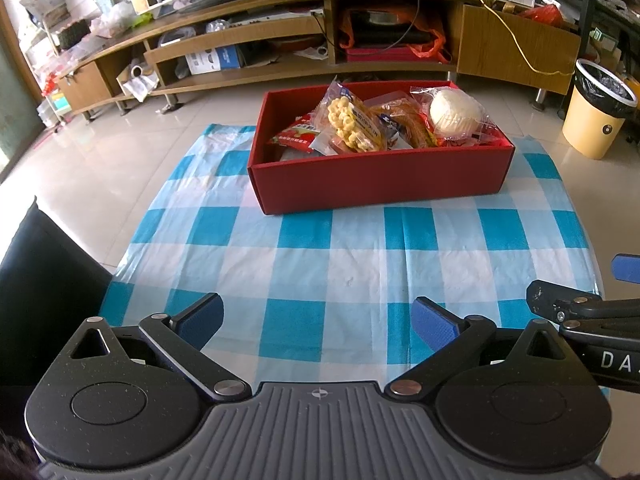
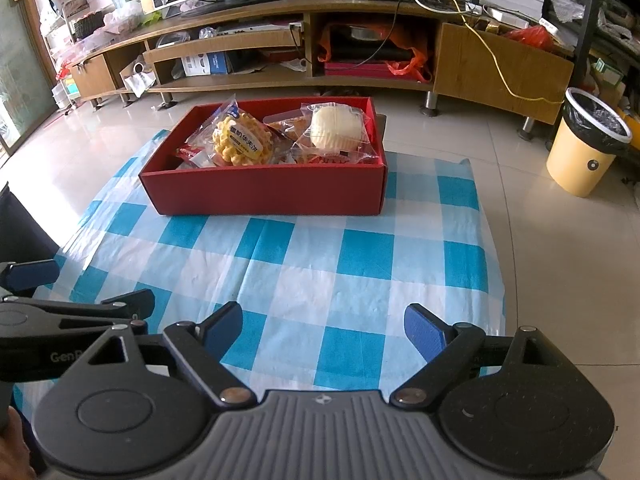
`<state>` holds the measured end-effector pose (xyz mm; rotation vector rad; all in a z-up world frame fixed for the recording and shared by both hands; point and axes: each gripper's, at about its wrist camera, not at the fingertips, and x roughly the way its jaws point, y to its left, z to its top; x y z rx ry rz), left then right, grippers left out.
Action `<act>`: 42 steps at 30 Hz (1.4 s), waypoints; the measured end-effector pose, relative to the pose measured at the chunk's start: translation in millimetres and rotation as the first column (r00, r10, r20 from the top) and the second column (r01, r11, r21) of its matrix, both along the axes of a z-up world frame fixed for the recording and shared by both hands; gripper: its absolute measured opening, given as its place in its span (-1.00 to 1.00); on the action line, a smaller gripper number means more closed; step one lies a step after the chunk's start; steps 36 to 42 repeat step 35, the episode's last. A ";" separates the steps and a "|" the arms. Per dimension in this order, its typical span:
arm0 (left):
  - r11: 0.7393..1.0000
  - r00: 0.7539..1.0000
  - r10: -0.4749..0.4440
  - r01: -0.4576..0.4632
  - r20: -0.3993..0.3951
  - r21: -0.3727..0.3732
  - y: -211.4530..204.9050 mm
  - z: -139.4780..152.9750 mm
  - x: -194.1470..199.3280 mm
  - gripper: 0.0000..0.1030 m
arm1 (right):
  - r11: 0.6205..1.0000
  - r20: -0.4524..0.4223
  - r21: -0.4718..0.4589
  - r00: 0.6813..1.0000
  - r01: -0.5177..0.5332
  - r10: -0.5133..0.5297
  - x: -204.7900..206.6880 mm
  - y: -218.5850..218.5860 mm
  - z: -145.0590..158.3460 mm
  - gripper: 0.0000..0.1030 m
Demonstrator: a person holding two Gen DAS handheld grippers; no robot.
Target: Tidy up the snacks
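Blue-and-white checked cloth is covering the tabletop, and its near half is lying bare. Beyond it, a long wooden cabinet is running along the far wall, with a yellow bin standing on the tiled floor at the right.

A red box is sitting at the far edge of the cloth, toward the far right corner in the left wrist view. It is holding the wrapped snacks: a yellow waffle packet is leaning upright near the middle, a white round cake in clear wrap is resting at the right end, and a red packet is lying at the left of the pile.

The left gripper is hovering over the near edge of the cloth, its jaws standing wide apart and gripping nothing. The right gripper is hovering just beside it, jaws likewise spread wide and empty. Both are sitting well apart from the box.
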<state>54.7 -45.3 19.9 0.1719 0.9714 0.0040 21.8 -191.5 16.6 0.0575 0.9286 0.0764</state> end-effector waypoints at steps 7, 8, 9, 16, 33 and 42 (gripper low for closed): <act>1.000 1.000 -0.002 0.002 0.001 0.006 0.3 -0.3 -0.3 0.97 | 1.000 -0.002 -0.005 1.000 -0.001 0.001 0.7 -0.4 -1.9 0.65; 1.000 1.000 -0.002 0.002 0.001 0.006 0.2 -0.3 -0.3 0.96 | 1.000 -0.001 -0.006 1.000 -0.001 0.001 0.7 -0.4 -2.0 0.65; 1.000 1.000 -0.002 0.002 0.001 0.007 0.2 -0.4 -0.3 0.96 | 1.000 -0.002 -0.005 1.000 -0.001 0.001 0.7 -0.2 -1.7 0.65; 1.000 1.000 -0.002 0.002 0.005 0.016 0.2 0.0 -1.0 0.96 | 1.000 -0.002 -0.005 1.000 -0.003 0.003 0.7 0.3 -2.8 0.65; 0.999 0.999 -0.016 0.015 0.039 0.035 -1.7 1.8 -2.1 0.91 | 1.000 0.001 -0.005 1.000 -0.005 0.005 0.7 0.3 -2.7 0.65; 1.000 0.999 -0.011 0.010 0.037 0.021 -0.2 2.9 -1.9 0.92 | 1.000 0.005 0.000 1.000 -0.008 0.008 1.0 -1.0 -2.1 0.65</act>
